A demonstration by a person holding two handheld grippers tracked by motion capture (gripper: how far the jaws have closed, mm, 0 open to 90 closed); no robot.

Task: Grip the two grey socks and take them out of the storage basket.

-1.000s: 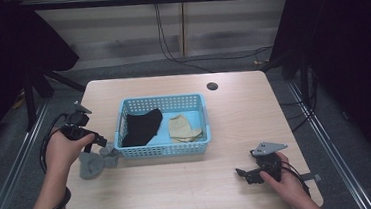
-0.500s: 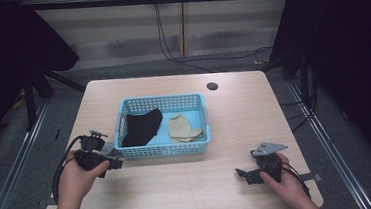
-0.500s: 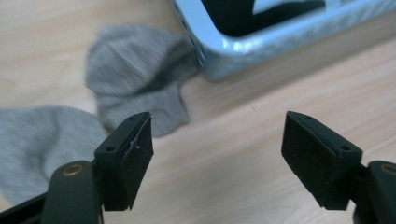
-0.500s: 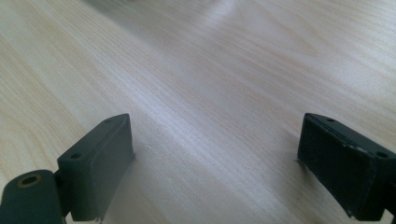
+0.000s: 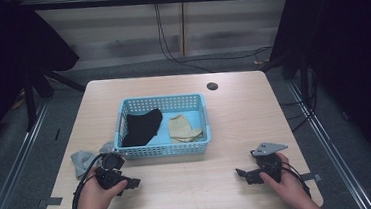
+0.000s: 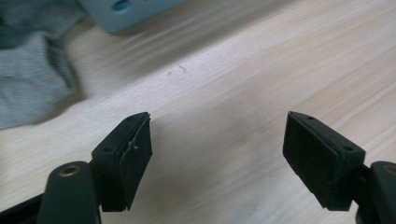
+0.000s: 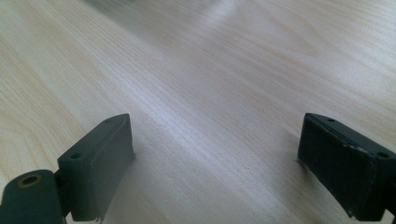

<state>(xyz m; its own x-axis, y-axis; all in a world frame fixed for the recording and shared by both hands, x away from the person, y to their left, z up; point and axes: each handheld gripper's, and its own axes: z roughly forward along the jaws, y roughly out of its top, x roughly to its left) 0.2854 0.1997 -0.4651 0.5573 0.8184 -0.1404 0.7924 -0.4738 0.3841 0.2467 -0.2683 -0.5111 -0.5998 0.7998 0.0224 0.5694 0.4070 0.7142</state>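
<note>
- High view: a blue basket [image 5: 164, 149] is taken as the landmark, standing mid-table; a grey sock [image 5: 83, 160] is seen crumpled on the table [image 5: 234, 115], touching the basket's near-left corner on the outside.
- Inside the basket a black sock [image 5: 141, 127] is seen in the left half and a tan sock [image 5: 184, 128] in the right half, lying apart from each other.
- Left gripper [image 5: 129, 183] is held low over the table, just in front of the basket's left end and near the grey sock; in the left gripper view its jaws are seen spread wide with nothing between them, the grey sock [image 6: 32, 74] at the upper left and a basket corner [image 6: 126, 11] at the top.
- Right gripper [image 5: 242, 172] is held in front of the basket and beyond its right end, well apart from the socks; in the right gripper view its jaws are likewise spread over bare wood.
- Handling judgement: the grey sock is judged light, soft and limp, not fragile; sagging and unfolding are expected when it is lifted.
- Grasp judgement: a raised fold near the middle of the bunch is preferred, pinched from above; a flat edge lying on the wood is judged likely to slip from the pads.
- Risk judgement: the basket is judged light enough to be nudged if the jaws are closed against its wall.
</note>
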